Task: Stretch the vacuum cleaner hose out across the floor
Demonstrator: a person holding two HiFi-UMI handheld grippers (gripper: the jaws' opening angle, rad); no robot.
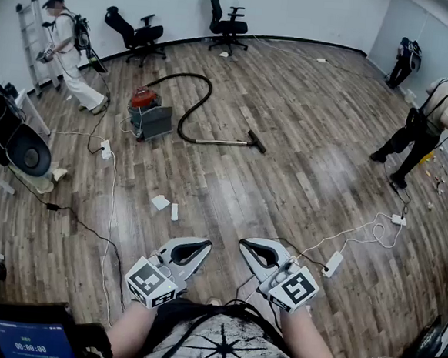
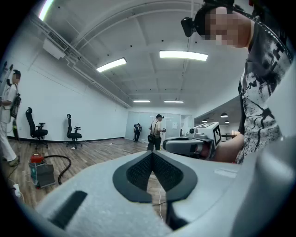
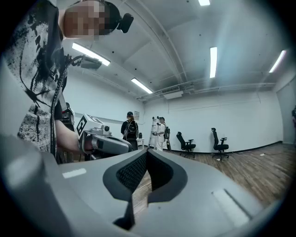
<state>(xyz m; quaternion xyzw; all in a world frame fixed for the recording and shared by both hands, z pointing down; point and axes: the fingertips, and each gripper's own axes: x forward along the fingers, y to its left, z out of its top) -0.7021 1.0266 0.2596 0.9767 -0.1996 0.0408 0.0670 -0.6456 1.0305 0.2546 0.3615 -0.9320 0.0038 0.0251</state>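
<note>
A small vacuum cleaner (image 1: 149, 114) with a red top and grey body stands far off on the wood floor. Its black hose (image 1: 191, 102) loops up and round from the body, then runs as a straight wand to the floor nozzle (image 1: 256, 142) on the right. In the left gripper view the vacuum cleaner (image 2: 40, 170) shows at the far left. My left gripper (image 1: 201, 248) and right gripper (image 1: 246, 247) are held close to my body, tips pointing at each other, both shut and empty. Each shows in the other's view: right gripper (image 2: 167, 144), left gripper (image 3: 128, 147).
White power strips and cables lie at the left (image 1: 106, 151) and right (image 1: 333, 262). Paper scraps (image 1: 160, 202) lie mid-floor. Black office chairs (image 1: 228, 24) stand at the back wall. A person by a ladder (image 1: 68, 54) is at the left, another person (image 1: 425, 124) at the right.
</note>
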